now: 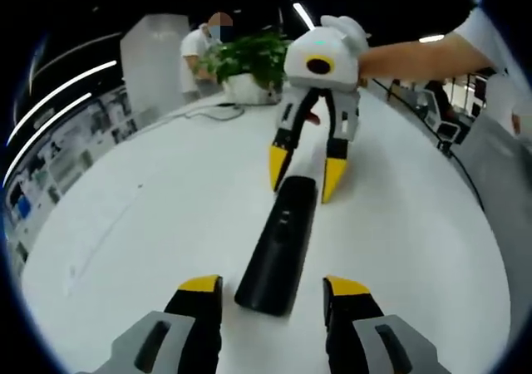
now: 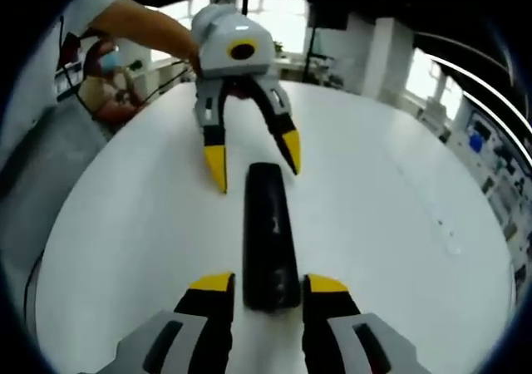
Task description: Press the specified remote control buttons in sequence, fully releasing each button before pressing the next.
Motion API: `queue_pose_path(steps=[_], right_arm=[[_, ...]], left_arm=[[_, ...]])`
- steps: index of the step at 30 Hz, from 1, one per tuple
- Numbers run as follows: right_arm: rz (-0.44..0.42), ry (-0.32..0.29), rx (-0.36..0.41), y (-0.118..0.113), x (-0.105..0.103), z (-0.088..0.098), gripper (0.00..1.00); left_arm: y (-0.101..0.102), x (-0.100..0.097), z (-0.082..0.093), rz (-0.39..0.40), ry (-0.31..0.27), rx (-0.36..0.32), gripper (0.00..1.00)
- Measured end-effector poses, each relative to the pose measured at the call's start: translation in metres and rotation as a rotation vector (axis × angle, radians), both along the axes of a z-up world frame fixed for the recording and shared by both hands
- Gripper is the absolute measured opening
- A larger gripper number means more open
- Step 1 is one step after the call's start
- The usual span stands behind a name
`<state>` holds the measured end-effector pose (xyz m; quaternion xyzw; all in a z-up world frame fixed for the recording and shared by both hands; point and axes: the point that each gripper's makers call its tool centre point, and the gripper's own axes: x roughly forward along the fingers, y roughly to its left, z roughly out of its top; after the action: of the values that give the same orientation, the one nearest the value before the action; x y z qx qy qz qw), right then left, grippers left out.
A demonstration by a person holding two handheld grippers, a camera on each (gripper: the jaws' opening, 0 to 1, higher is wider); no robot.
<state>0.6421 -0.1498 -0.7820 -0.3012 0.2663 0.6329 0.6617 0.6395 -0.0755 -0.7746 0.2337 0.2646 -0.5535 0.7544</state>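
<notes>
A black remote control (image 1: 281,241) lies lengthwise on the white round table (image 1: 150,224), a few small buttons faintly visible on its top. My left gripper (image 1: 273,295) is open, its yellow-tipped jaws standing wide on either side of the remote's near end. Opposite, my right gripper (image 1: 306,173) is held by a hand, with its tips straddling the far end. In the right gripper view the remote (image 2: 268,233) runs away from my right gripper (image 2: 269,289), whose jaws flank its near end with small gaps. The left gripper (image 2: 254,163) hangs open over the other end.
A potted plant (image 1: 253,58) stands at the table's far edge, with a cable (image 1: 218,112) beside it and a person behind it. A chair (image 2: 112,79) and the floor lie past the table edge (image 2: 58,224). Bare tabletop extends on both sides of the remote.
</notes>
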Motion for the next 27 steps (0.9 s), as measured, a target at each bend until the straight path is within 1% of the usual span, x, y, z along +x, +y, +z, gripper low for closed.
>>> queue_pose_path(steps=[5, 7, 11, 16, 18, 21, 22, 25, 27], right_arm=[[0.011, 0.009, -0.003, 0.0013, -0.0016, 0.0, 0.28], [0.011, 0.015, -0.004, 0.0011, -0.0024, 0.0001, 0.28], [0.02, 0.023, -0.015, 0.0017, -0.0022, -0.0002, 0.27], [0.029, 0.032, -0.033, 0.0024, -0.0017, -0.0004, 0.26], [0.033, 0.035, -0.04, 0.0036, -0.0018, -0.0003, 0.25], [0.045, 0.035, -0.059, 0.0053, 0.0001, -0.0013, 0.22], [0.049, 0.032, -0.064, 0.0057, -0.0002, -0.0006, 0.22], [0.053, 0.035, -0.077, 0.0041, -0.0008, -0.0008, 0.22], [0.055, 0.037, -0.084, 0.0035, -0.0019, -0.0007, 0.21]], left_arm=[[-0.0027, -0.0023, 0.0004, -0.023, 0.013, -0.002, 0.43], [-0.0037, -0.002, 0.0008, -0.029, 0.013, 0.001, 0.43], [-0.0028, -0.0002, -0.001, -0.043, 0.035, 0.007, 0.4], [-0.005, -0.0009, -0.0006, -0.055, 0.053, 0.017, 0.4], [-0.0038, 0.0006, -0.0007, -0.059, 0.05, 0.029, 0.39], [-0.0034, 0.004, -0.0031, -0.072, 0.053, 0.046, 0.36], [-0.0038, 0.0024, -0.0032, -0.083, 0.049, 0.055, 0.35], [-0.0032, 0.0045, -0.0043, -0.103, 0.028, 0.076, 0.3], [-0.0018, 0.0073, -0.0052, -0.105, 0.028, 0.084, 0.25]])
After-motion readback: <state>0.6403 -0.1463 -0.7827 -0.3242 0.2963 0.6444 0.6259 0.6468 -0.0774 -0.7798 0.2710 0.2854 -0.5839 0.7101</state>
